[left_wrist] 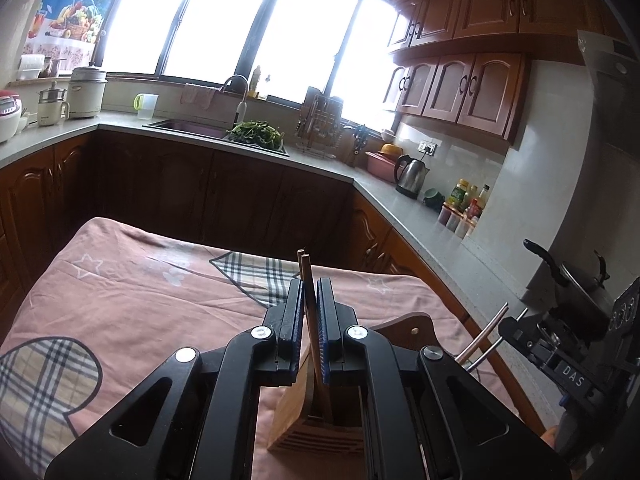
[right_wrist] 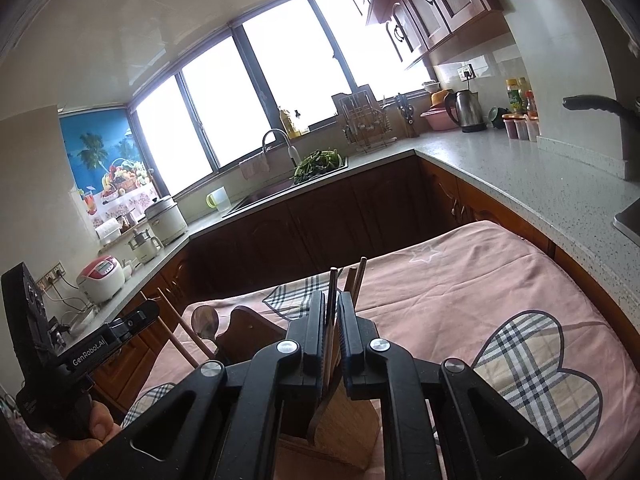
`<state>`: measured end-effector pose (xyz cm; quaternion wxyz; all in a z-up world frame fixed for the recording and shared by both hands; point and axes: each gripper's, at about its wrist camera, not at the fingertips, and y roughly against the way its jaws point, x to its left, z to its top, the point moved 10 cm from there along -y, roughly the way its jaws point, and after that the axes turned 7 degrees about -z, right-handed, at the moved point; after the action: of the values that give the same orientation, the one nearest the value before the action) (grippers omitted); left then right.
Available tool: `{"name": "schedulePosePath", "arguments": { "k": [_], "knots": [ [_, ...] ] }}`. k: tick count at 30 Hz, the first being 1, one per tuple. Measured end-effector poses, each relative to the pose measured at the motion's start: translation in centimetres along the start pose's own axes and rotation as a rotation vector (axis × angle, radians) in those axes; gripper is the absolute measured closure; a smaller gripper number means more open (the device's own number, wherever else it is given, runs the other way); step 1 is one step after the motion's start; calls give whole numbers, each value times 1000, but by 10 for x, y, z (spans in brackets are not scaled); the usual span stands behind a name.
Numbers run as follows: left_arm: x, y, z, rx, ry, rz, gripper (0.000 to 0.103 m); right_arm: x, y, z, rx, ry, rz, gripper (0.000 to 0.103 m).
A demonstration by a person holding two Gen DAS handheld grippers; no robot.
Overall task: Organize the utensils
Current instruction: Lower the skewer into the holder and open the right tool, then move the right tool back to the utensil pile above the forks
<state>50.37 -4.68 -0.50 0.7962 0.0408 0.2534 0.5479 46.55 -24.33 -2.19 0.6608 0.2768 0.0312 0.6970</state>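
A worktop (right_wrist: 460, 292) draped in pink cloth (left_wrist: 140, 292) with plaid hearts and stars carries a slotted wooden utensil holder (left_wrist: 296, 412).

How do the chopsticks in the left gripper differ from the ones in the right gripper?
Left gripper's wooden chopsticks are matt brown; right gripper's metal chopsticks look silvery grey. In the left wrist view the wooden chopsticks stand nearly upright, the metal chopsticks slant. Both pairs sit between jaws above the wooden utensil holder.
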Motion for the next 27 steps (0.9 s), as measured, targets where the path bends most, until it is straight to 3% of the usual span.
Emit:
{"name": "schedulePosePath", "arguments": {
  "k": [2,3,4,5,6,7,9,13,16,21,27],
  "knots": [
    [1,1,0,5,6,0,95,-2,3,0,-1,-9,2,91],
    [1,2,0,8,11,-5,92,-2,5,1,-3,-16,4,84],
    [1,3,-1,9,15,-5,84,-4,8,2,-7,-25,7,72],
    [1,5,-1,7,17,-1,72,-4,11,3,-13,-33,11,66],
    [1,8,-1,1,18,3,67,-5,14,4,-20,-39,12,58],
    [1,10,-1,-3,18,5,59,-6,18,4,-25,-43,11,57],
    [1,14,-2,-1,22,2,56,-8,25,4,-33,-54,16,54],
    [4,27,-5,1,43,-3,39,-12,41,2,-46,-78,30,34],
    [6,40,-10,8,47,7,23,-16,53,-4,-40,-87,36,26],
    [10,67,-30,29,55,12,16,-22,73,-23,-16,-89,36,20],
    [13,89,-71,117,64,24,15,-30,95,-55,33,-79,20,20]
  ]
}}
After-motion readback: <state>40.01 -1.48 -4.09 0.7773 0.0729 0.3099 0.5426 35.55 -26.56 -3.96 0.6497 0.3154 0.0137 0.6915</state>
